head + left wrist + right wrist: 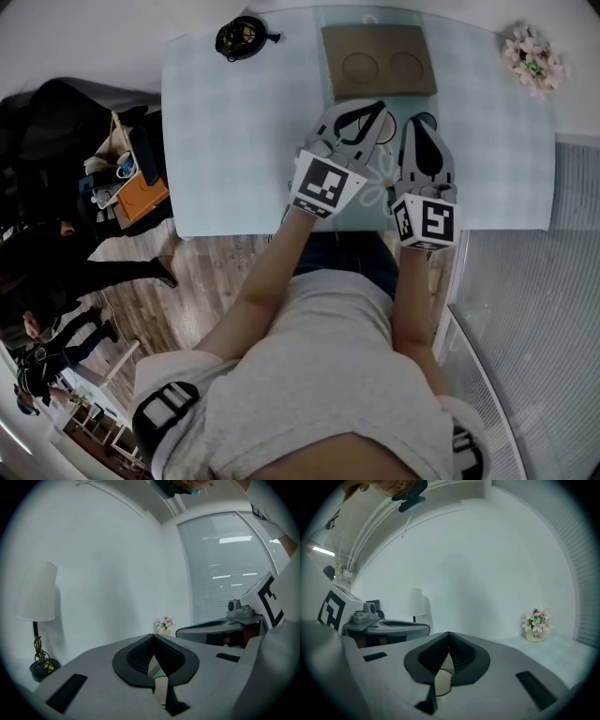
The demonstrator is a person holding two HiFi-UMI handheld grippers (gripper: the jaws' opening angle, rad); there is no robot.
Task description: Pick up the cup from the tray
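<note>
Left gripper (153, 635): jaws closed tip to tip, gripping nothing.
Right gripper (448, 633): jaws closed, gripping nothing.
Cup: cannot be made out in any view.
Tray (379, 84): cardboard, on table (234, 141), just beyond both grippers.
Flower pot (536, 636): label reads "Life".

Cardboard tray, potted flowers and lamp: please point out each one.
cardboard tray (379, 39): head view, bare strip above its round wells.
potted flowers (536, 620): right gripper view, on the pink blossoms.
lamp (35, 591): left gripper view, middle of the white shade.
</note>
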